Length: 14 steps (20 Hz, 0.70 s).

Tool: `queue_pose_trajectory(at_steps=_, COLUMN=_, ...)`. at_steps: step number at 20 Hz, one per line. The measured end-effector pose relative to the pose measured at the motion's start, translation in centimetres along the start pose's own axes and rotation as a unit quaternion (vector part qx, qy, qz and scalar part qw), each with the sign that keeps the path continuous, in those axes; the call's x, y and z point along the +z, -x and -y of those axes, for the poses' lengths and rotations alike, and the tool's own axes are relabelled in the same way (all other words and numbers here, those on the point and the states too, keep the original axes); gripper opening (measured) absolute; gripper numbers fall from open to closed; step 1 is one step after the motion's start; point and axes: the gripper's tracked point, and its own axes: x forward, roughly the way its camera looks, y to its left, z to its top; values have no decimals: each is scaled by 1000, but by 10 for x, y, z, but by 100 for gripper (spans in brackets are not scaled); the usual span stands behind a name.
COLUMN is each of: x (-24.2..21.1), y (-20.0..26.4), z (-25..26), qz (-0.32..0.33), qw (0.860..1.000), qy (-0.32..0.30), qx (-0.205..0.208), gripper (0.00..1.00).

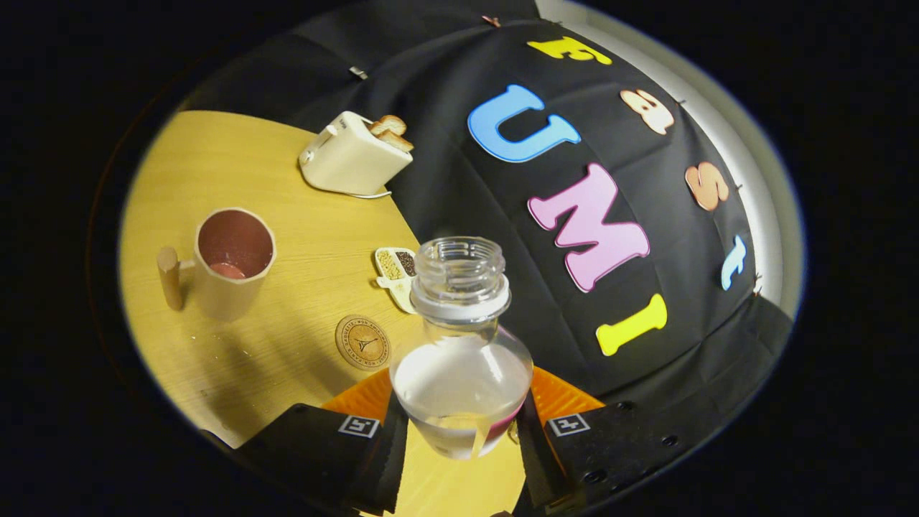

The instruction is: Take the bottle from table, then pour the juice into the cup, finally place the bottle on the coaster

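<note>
- The hand-held gripper (pixel 459 431) was clamped on the bottle (pixel 461 345), one black finger pressing on each side of its rounded lower body, so the bottle sat squarely between the fingers and off the bench (pixel 287 237).
- The bottle's long axis ran straight forward along the fingers, its open, capless mouth pointing away from the gripper; the whole scene sat tilted in the gripper view.
- The cup (pixel 231 262) stood on the bench well ahead and to the left of the bottle's mouth, apart from it, so I judged the pour called for carrying the mouth leftward over the cup's rim.
- The coaster (pixel 362 342) lay flat on the bench just left of the bottle, nearer than the cup and between the two.
- The bottle was clear, smooth plastic with a threaded neck and a pale collar, with clear liquid in its belly.
- The cup was a beige, faceted mug with a dowel-like wooden handle and a reddish inside.
- The coaster was a thin wooden disc with an engraved mark; the bench had a pale wood grain.
</note>
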Motion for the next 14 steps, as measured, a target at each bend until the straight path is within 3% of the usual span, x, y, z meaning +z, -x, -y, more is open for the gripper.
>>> queue_pose_trajectory(at_steps=6, x=25, y=-8, z=-17, qz=38, qw=989, qy=145, qx=2, gripper=70)
queue_pose_trajectory(at_steps=14, x=33, y=-29, z=-34, qz=41, qw=975, qy=218, qx=14, gripper=70)
